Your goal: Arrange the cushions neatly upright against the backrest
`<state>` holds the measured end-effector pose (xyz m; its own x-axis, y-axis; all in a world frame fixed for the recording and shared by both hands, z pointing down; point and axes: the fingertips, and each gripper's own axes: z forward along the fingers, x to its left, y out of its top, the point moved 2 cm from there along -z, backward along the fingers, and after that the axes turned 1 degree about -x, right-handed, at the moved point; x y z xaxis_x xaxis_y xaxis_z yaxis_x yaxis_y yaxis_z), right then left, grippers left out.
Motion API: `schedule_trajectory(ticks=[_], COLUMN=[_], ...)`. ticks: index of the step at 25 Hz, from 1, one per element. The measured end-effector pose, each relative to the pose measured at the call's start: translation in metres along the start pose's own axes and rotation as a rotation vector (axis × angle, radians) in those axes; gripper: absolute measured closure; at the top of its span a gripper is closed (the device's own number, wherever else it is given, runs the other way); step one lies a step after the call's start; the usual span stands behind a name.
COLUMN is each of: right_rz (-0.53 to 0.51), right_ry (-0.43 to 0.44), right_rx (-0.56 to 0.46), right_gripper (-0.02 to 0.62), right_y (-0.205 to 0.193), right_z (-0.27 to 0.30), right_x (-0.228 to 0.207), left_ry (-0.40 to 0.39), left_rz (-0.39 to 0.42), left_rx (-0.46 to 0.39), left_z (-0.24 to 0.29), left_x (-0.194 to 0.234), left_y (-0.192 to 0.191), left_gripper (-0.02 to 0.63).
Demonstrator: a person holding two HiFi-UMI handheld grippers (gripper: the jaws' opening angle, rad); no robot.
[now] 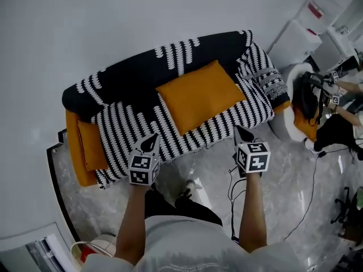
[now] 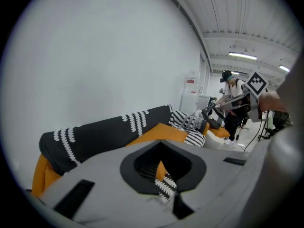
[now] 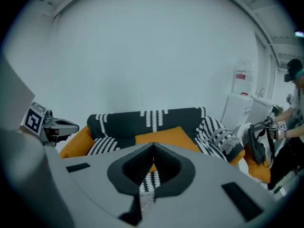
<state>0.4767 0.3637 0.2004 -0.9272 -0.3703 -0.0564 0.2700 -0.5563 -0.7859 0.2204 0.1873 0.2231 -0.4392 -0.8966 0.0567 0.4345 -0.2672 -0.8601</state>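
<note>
Left gripper and right gripper both closed and empty, held at the front edge of the sofa, one either side of centre. Orange cushion sits beyond and between them, mid-seat, leaning back on the backrest, clear of both grippers

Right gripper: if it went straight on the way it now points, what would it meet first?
Probably the striped seat cover, just short of the orange cushion; depth is unclear.
</note>
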Motion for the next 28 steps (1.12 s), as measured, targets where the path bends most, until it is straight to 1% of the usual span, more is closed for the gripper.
schedule_trajectory(ticks=[3, 6, 9, 14, 19, 24, 28], right_rz=[0.019, 0.009, 0.012, 0.004, -0.001, -0.061, -0.112], right_ry=[-0.024, -0.054, -0.085, -0.103, -0.078, -0.046, -0.023], right_rx=[-0.008, -0.001, 0.005, 0.013, 0.035, 0.101, 0.136], right_gripper=[0.591, 0.592, 0.592, 0.592, 0.592, 0.591, 0.591], right_y=[0.001, 0.002, 0.002, 0.010, 0.026, 0.049, 0.068], right_z=[-0.013, -0.016, -0.011, 0.012, 0.049, 0.095, 0.133], right_x=[-0.029, -0.063, -0.091, -0.137, -0.176, -0.217, -0.238], left_ry=[-0.020, -0.042, -0.053, -0.026, 0.011, 0.063, 0.107], left_rz=[0.023, 0.044, 0.040, 0.007, -0.015, -0.047, -0.097], left_rx=[0.002, 0.004, 0.015, 0.025, 0.035, 0.058, 0.090], left_z=[0.012, 0.029, 0.050, 0.097, 0.146, 0.186, 0.205], left_x=[-0.020, -0.037, -0.042, -0.043, -0.041, -0.036, -0.025], left_y=[0.013, 0.026, 0.028, 0.037, 0.055, 0.064, 0.058], left_gripper=[0.588, 0.588, 0.588, 0.588, 0.587, 0.586, 0.586])
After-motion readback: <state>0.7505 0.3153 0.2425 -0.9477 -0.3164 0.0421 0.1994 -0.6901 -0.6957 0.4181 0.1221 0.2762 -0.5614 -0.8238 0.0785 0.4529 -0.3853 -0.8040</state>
